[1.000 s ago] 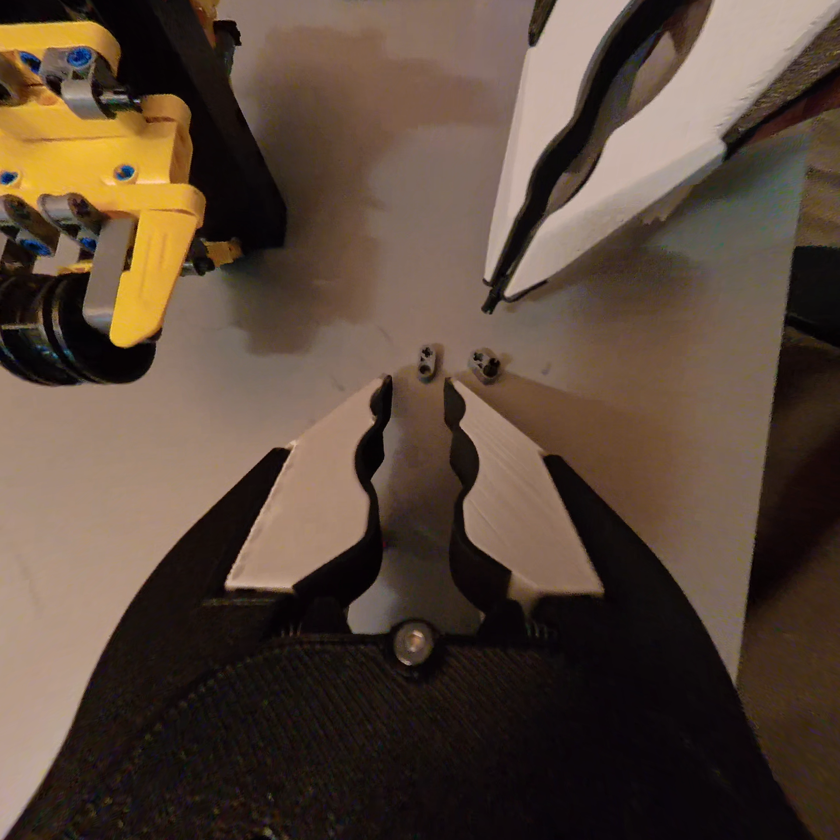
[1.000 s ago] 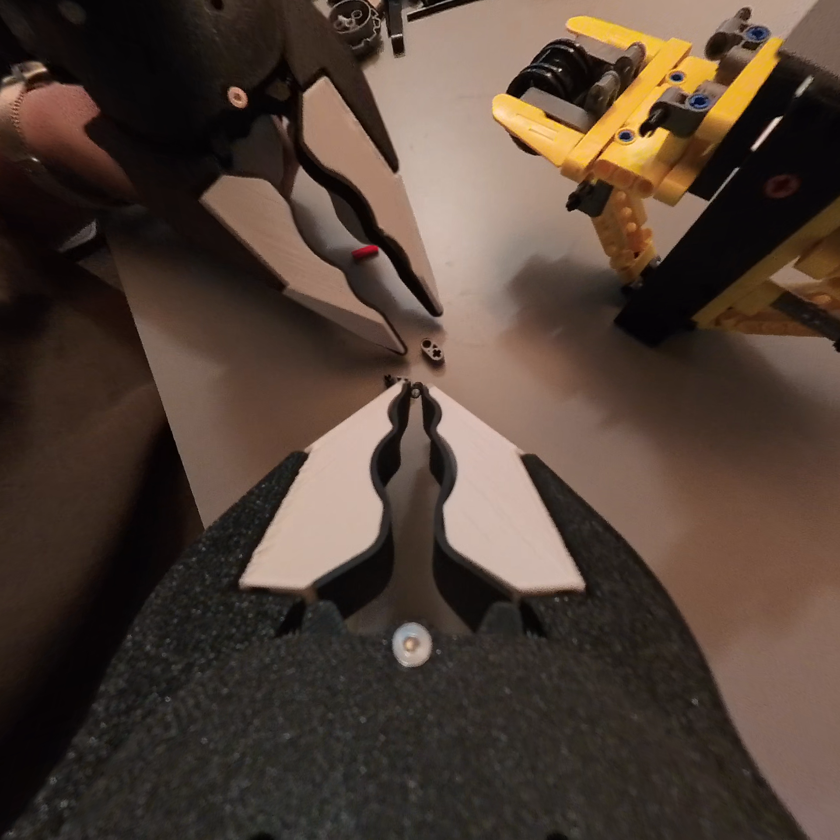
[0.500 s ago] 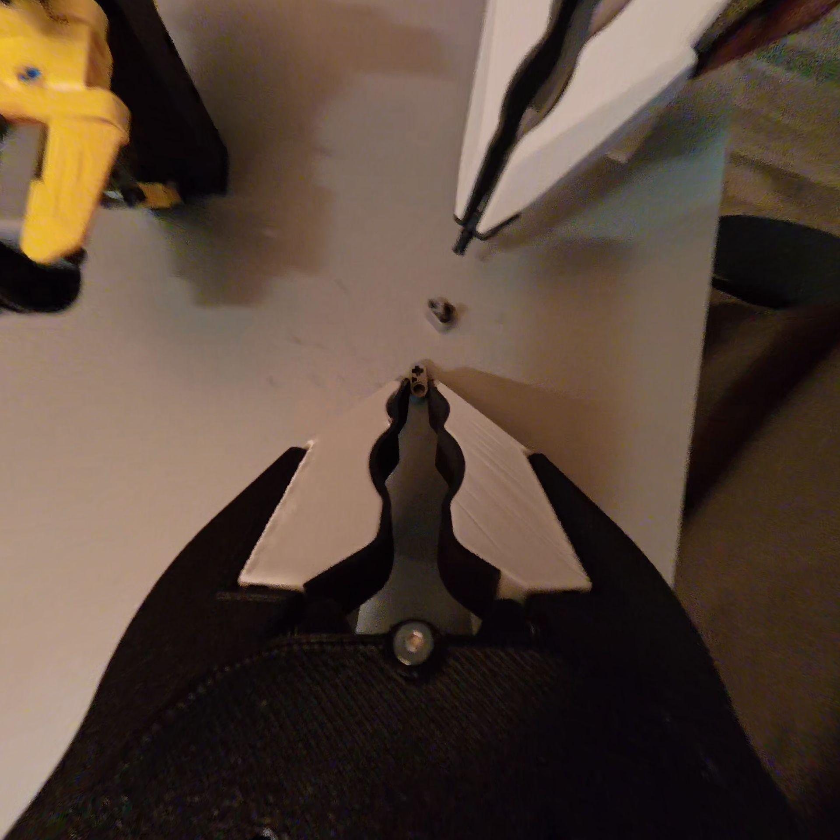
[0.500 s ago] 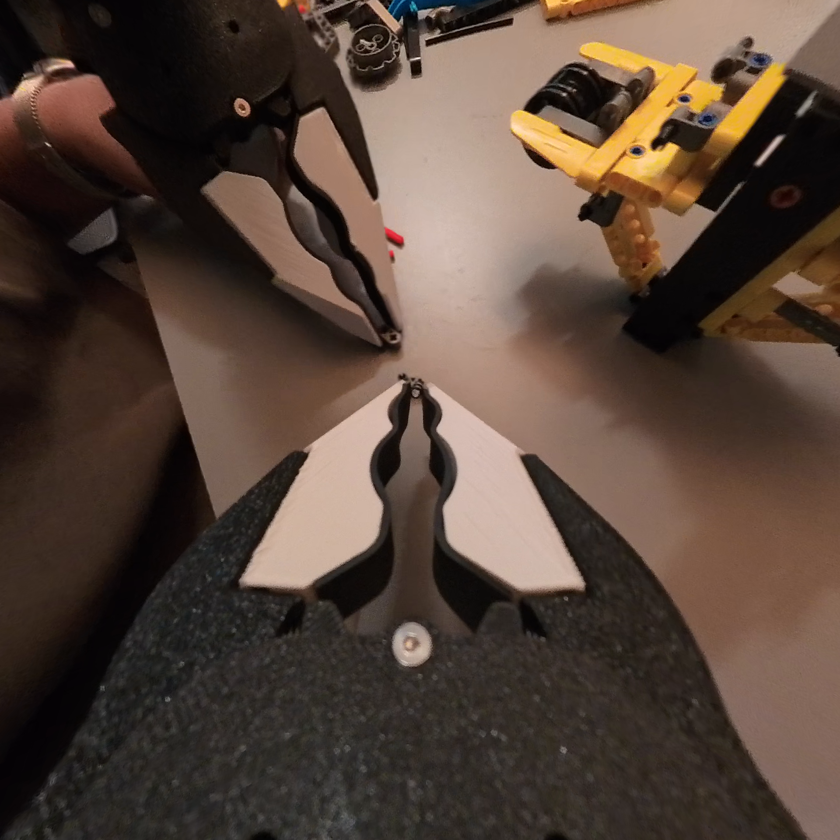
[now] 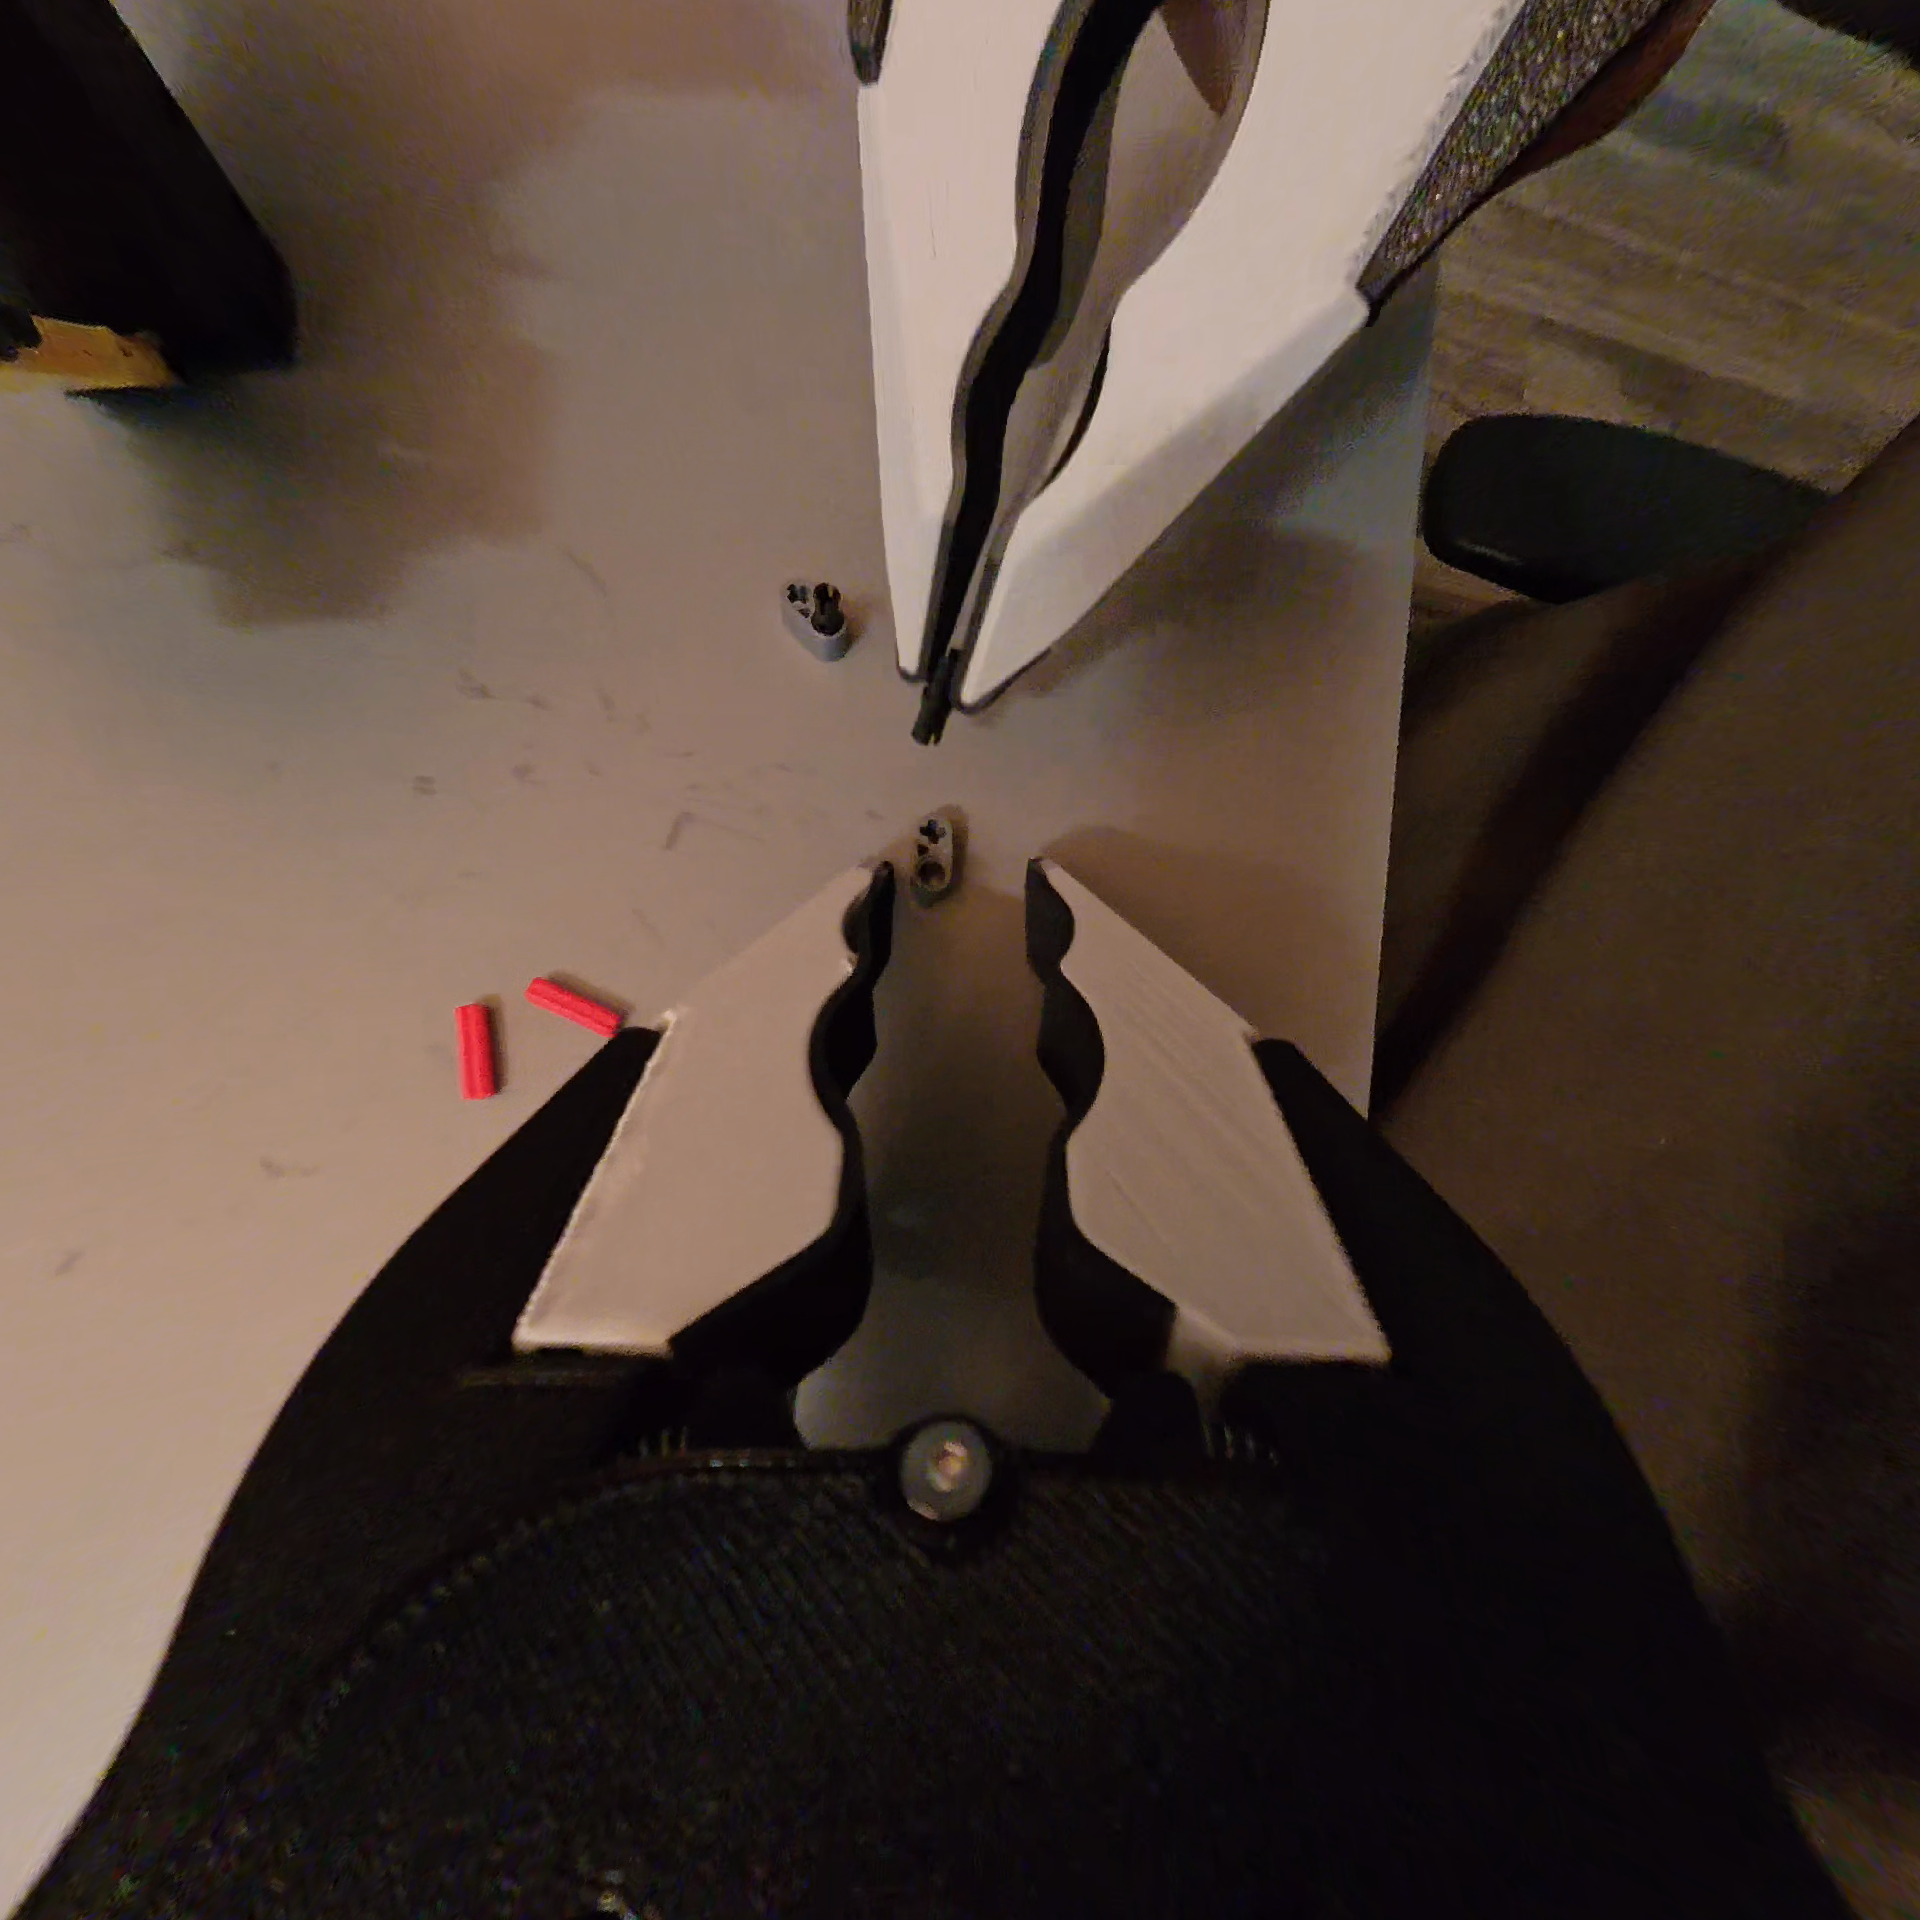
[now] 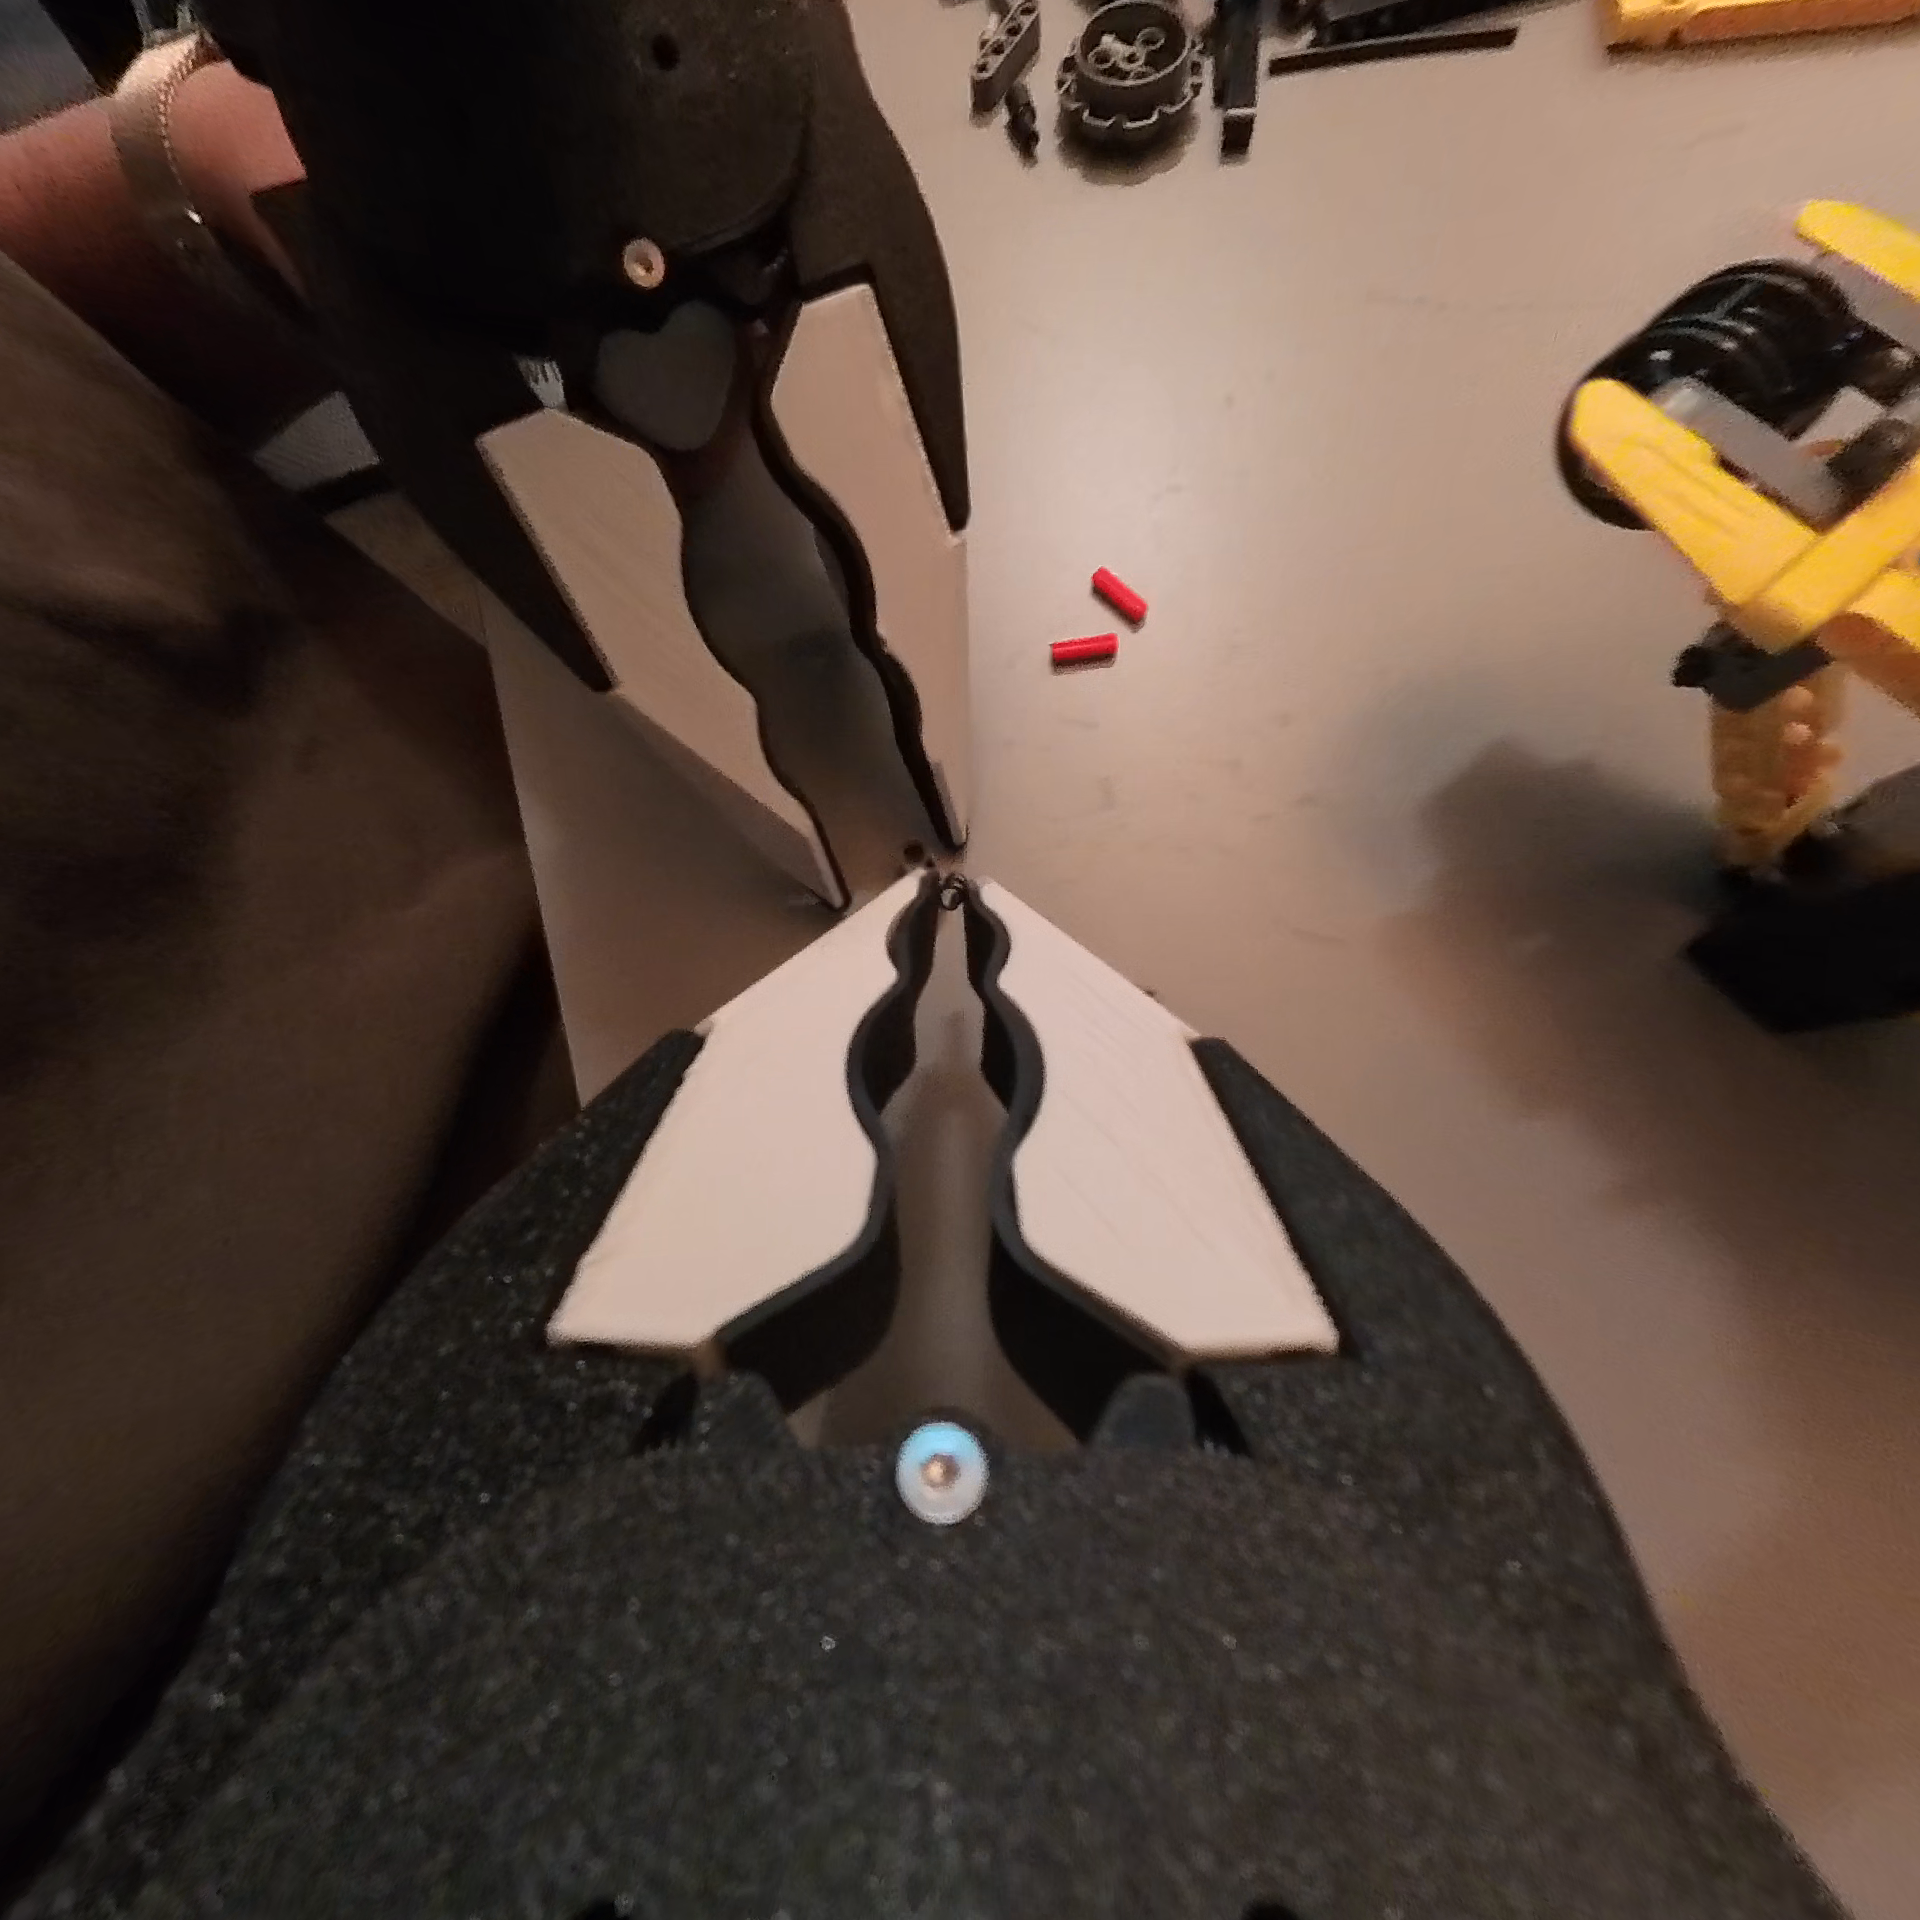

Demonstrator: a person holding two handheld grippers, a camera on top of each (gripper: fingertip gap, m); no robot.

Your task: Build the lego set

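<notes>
left gripper (image 5: 958, 878): fingers spread, small grey connector (image 5: 935, 858) at its tips, contact unclear | right gripper (image 6: 950, 885): pinching thin black pin (image 5: 933, 698), tip just beyond connector | left view only: second grey connector (image 5: 820, 619) left of pin | right view only: yellow model (image 6: 1766, 540), dark loose parts (image 6: 1127, 73) | both: two red pins (image 5: 520, 1029) on grey table (image 5: 312, 831)

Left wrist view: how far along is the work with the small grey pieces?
Looks done: one grey connector lies with a seated pin in one hole.
In hand: the right claw is shut on a loose black pin; the left claw is open around a second grey connector.
Left: that connector's holes look empty; two red pins lie untouched.
</notes>
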